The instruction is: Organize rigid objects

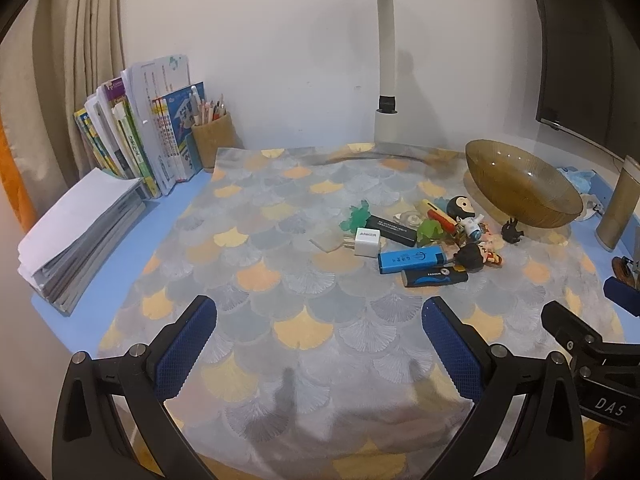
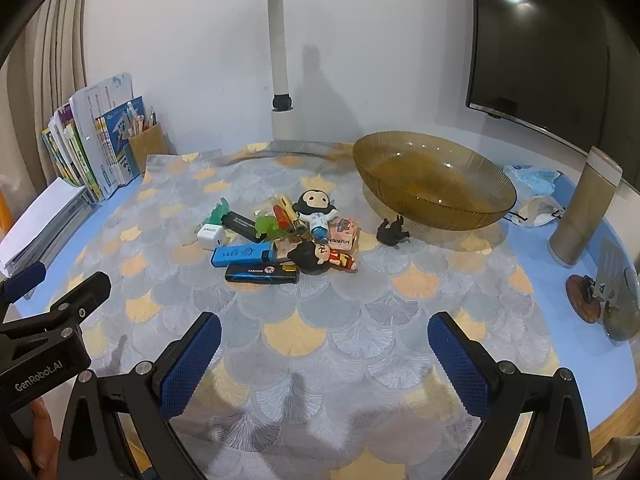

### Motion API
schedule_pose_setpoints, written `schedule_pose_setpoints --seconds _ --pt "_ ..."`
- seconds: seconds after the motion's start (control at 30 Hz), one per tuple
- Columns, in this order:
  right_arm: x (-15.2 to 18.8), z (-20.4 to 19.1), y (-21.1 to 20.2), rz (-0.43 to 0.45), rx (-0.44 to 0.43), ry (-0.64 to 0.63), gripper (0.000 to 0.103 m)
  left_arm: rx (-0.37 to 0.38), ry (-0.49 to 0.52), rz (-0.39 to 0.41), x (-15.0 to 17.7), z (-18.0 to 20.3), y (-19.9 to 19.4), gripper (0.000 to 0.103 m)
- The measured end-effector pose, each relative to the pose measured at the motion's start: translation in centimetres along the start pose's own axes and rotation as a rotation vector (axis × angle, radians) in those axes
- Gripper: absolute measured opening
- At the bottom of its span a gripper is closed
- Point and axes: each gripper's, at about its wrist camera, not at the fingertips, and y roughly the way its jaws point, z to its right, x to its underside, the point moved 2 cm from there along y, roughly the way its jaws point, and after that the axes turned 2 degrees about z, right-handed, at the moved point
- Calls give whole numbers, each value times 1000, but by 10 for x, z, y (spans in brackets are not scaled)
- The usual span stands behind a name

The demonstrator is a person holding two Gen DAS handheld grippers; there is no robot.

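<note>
Fan-patterned cloth (image 2: 320, 344) covers the blue desk against a white wall. Ahead of both claws, well apart from their fingertips, lies a heap of small objects (image 2: 280, 240): a white charger (image 2: 211, 235), a blue lighter (image 2: 242, 255), a black lighter (image 2: 262, 273), two big-headed figurines and some green pieces too jumbled to name. A small dark figurine (image 2: 393, 233) lies just beyond them, beside the amber glass bowl (image 2: 434, 180), which sits ahead and right of the right claw (image 2: 324, 364) and looks empty. Far ahead-left of the left claw (image 1: 320, 344), a brown cup (image 1: 212, 140) holds pencils beside standing books (image 1: 136, 140). Both claws hang released, jaws spread wide with nothing between them.
</note>
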Motion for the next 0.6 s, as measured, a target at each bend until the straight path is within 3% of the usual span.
schedule_pose_setpoints --seconds 0.37,0.6 --pt "4 -1 23 -56 1 -4 103 15 17 -63 9 2 29 102" --pt "1 8 59 -165 -29 33 103 -7 34 -112 3 -35 86 102"
